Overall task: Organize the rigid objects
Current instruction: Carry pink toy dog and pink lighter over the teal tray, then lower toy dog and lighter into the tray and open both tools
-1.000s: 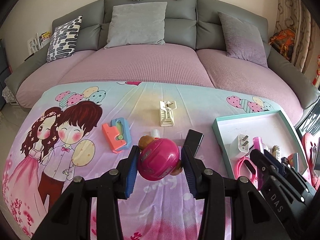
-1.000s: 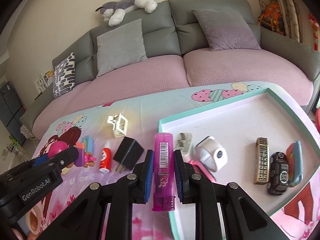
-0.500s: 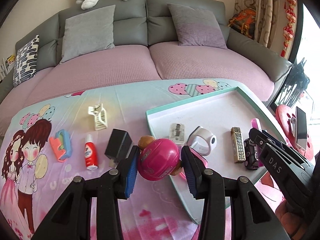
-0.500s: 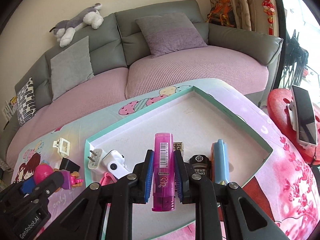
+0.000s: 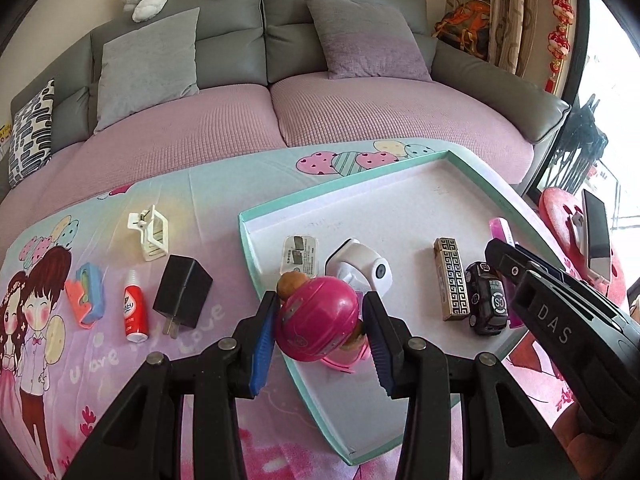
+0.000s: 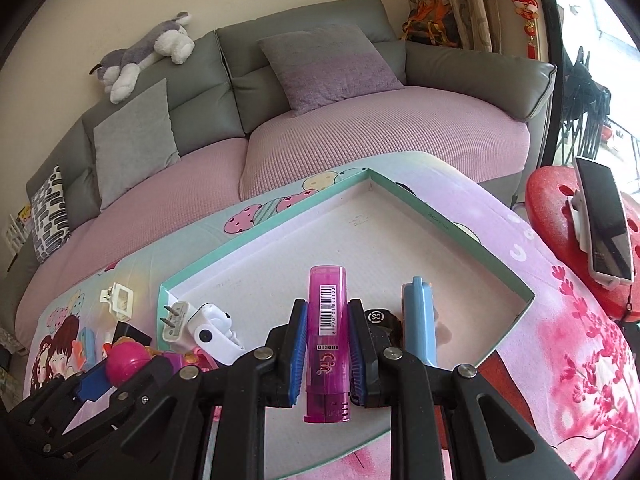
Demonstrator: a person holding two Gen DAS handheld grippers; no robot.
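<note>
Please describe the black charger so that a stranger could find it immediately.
Look at the cartoon-printed cloth left of the teal-rimmed tray. The black charger lies there, beside the small red bottle. It is the only black cube, with metal prongs pointing toward the camera.

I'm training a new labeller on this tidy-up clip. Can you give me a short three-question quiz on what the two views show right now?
1. True or false: the left tongs hold a pink lighter.
2. Which thing lies outside the tray on the cloth? A) the toy car B) the black charger C) the patterned lighter
3. Fill in: the right tongs are shut on a ____ with a barcode.

Key
1. False: they grip the pink ball toy.
2. B
3. pink lighter
</note>
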